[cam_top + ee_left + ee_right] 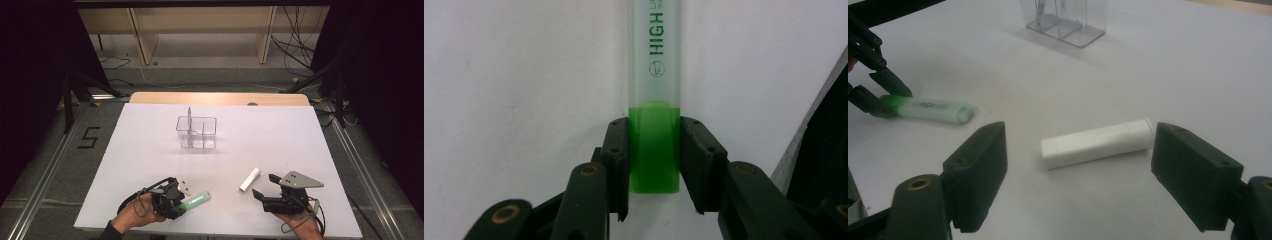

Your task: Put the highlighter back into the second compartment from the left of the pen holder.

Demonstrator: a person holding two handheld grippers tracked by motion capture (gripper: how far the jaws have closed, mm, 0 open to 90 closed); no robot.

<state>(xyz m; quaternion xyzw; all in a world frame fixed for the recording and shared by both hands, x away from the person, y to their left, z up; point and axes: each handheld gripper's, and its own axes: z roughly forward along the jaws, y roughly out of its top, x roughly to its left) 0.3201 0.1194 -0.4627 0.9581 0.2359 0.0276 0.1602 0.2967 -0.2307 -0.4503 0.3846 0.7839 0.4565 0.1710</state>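
Observation:
A green highlighter (197,201) lies near the front left of the white table (150,150). My left gripper (182,202) is shut on its green cap end, and in the left gripper view the two pads press the cap's sides (655,150). The pale barrel (655,60) points away from the jaws. A white tube (249,179) lies flat in front of my right gripper (264,185). That gripper is open, its jaws (1080,140) wide apart and short of the tube (1098,142). The right gripper view also takes in the highlighter (930,110) with the left gripper (878,85) on it.
A clear plastic organiser (196,132) with compartments stands at the middle of the table, a thin upright item in its back left cell. It appears at the top of the right gripper view too (1063,20). Wooden shelving and cables lie beyond the table's far edge.

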